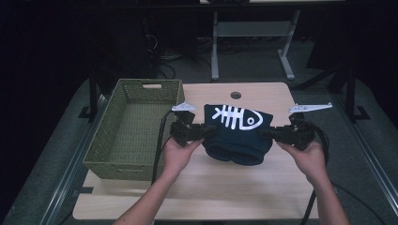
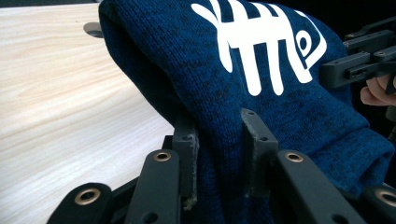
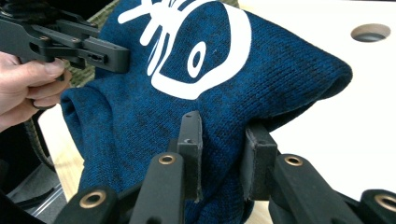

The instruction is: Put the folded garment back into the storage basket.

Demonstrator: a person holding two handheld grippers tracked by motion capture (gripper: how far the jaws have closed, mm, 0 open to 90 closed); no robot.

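High view: we hold dark blue knitted garment with white fishbone print at frame centre, clear of pale wooden table; left gripper and right gripper each clamp one side. Woven green basket at left looks empty, so drop-off seems left. Dark room, desk legs behind.

Left gripper view: jaws pinch knit.

Right gripper view: same, cable hole upper right.

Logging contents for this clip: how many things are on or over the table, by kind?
Blue knit garment with white fish-skeleton print: 1
Green woven basket: 1
Handheld grippers: 2, left gripper and right gripper, both clamped on the garment
Total: 4
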